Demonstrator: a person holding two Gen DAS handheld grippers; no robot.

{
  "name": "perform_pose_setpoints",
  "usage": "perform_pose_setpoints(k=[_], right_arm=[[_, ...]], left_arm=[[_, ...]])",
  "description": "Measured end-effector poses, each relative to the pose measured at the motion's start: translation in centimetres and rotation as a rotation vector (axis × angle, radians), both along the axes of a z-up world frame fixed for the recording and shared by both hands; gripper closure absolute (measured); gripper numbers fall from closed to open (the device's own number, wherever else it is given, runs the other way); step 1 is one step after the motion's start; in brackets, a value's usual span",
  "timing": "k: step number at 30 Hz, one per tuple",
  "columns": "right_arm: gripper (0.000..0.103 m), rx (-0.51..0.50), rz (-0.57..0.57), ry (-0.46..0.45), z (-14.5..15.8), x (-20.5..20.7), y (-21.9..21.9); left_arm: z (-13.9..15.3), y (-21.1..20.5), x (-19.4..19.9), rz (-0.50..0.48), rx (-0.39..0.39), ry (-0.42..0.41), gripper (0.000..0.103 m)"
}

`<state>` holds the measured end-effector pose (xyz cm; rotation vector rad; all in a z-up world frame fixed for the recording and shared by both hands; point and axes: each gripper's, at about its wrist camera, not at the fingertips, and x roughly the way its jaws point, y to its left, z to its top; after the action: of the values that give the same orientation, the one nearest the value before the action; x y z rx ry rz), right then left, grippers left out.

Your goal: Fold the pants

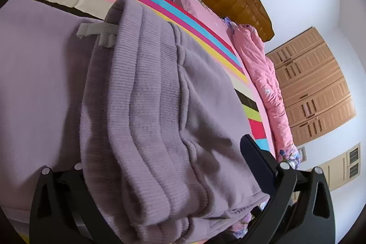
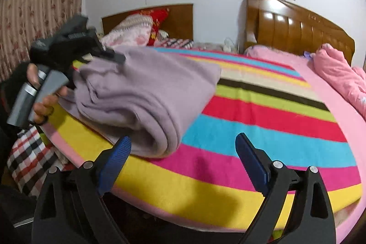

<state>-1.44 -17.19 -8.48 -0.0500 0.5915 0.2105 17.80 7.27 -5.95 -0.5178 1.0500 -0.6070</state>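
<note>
Right wrist view is showing the pants [image 2: 146, 93] lying folded into a thick bundle on the bed [image 2: 263, 120] at ten o'clock, the job looking nearly finished, while the right hand-held gripper [image 2: 183, 161] and left hand-held gripper [image 1: 164, 175] are both gaping open, gripping nothing.

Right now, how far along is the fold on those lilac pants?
Mostly done: the lilac pants lie in a thick folded bundle on the striped blanket, several layers stacked at the near edge. In hand: nothing gripped. The right gripper is open beside the bundle; the left gripper straddles the ribbed waistband, jaws wide. Left: perhaps squaring the uneven edges and backing away.
</note>
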Motion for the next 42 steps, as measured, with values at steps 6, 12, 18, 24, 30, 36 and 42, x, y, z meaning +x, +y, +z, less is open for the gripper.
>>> perform_pose_setpoints(k=[6,12,18,24,30,36,42], right_arm=[[0.014,0.028,-0.063,0.074,-1.1,2.3,0.7],[0.014,0.014,-0.052,0.084,-1.3,3.1,2.2],[0.014,-0.002,-0.055,0.086,-0.9,4.3,3.7],[0.014,-0.109,-0.102,0.065,-1.5,4.9,4.5],[0.014,-0.126,-0.083,0.045,-2.1,4.5,4.7],[0.012,-0.131,-0.079,0.035,-2.2,4.4,5.0],[0.011,-0.133,-0.084,0.041,-2.2,4.3,5.0]], left_arm=[[0.0,-0.9,0.7,0.016,0.025,-0.004,0.003],[2.2,-1.6,-0.4,0.054,0.118,-0.093,0.077],[12.2,-6.5,-1.1,-0.074,0.161,-0.305,0.079],[20.8,-5.2,-1.9,-0.097,0.036,-0.442,0.081],[13.1,8.9,-2.8,0.216,-0.038,-0.315,0.084],[-1.7,16.4,-4.0,0.355,-0.206,-0.093,0.087],[0.3,15.1,-3.2,0.314,-0.137,-0.124,0.078]])
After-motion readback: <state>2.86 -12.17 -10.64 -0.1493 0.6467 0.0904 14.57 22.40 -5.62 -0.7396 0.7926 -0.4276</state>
